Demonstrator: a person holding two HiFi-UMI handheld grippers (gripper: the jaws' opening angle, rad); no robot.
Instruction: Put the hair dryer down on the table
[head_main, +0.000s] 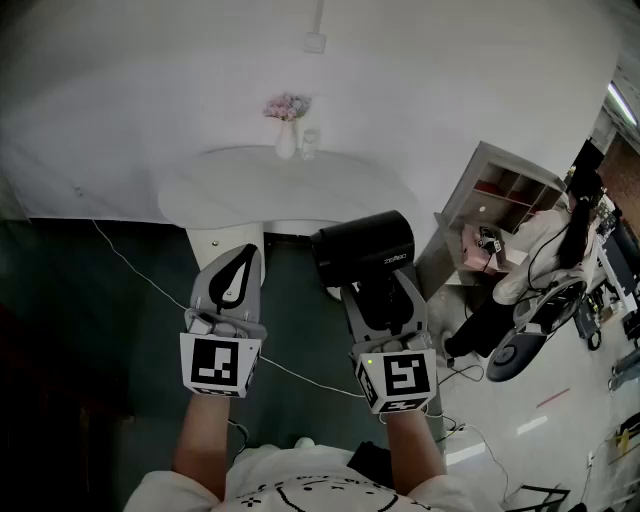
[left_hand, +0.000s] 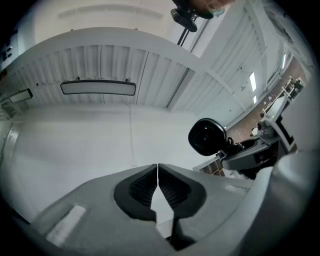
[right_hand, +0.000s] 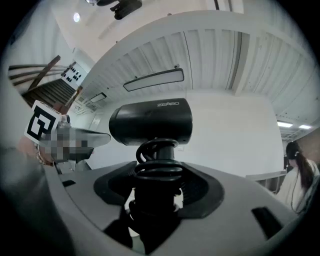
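Right gripper (head_main: 383, 298) clamped on the handle of the hair dryer (head_main: 362, 245), aloft just short of the near edge of the table (head_main: 230, 190), left gripper (head_main: 232, 280) closed and empty: I'd carry forward over the table's bare middle, clear of the vase (head_main: 286, 140) at its far side, lower flat, then release.

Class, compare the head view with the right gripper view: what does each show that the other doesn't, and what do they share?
Head view only: the white table with a vase of flowers on it. Right gripper view only: the cord coiled round the handle between the jaws. Both: the black hair dryer held in the right gripper.
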